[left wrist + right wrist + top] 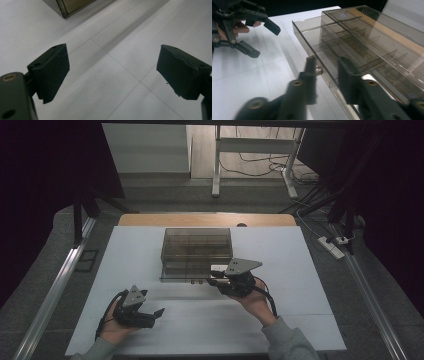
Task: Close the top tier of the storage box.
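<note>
Table [150, 245]: a white surface is seen in the high view, marked by thin seam lines.
Left gripper [150, 315]: one unit is held in the left hand [112, 327], low on the table's left side, well apart from the organizer box. Its jaws are spread wide, and nothing is held or touched; bare table is seen between the pads [51, 72] in the left gripper view.
Organizer box [197, 247]: one smoky transparent plastic box is placed at the table's centre, toward the far edge. Its interior is split by dividers into several compartments; whether anything lies in them cannot be told.
Drawer [312, 35]: one shallow tray is drawn partly out of the box front, toward the person. A small metal knob [318, 71] is fitted to its front wall.
Right gripper [216, 279]: one unit is held in the right hand [257, 300], at the drawer's front. Its jaws are narrowed, with the drawer's front wall between them, one jaw outside beside the knob and one inside. Whether the pads press on the wall cannot be told.
Grippers counted: two.
</note>
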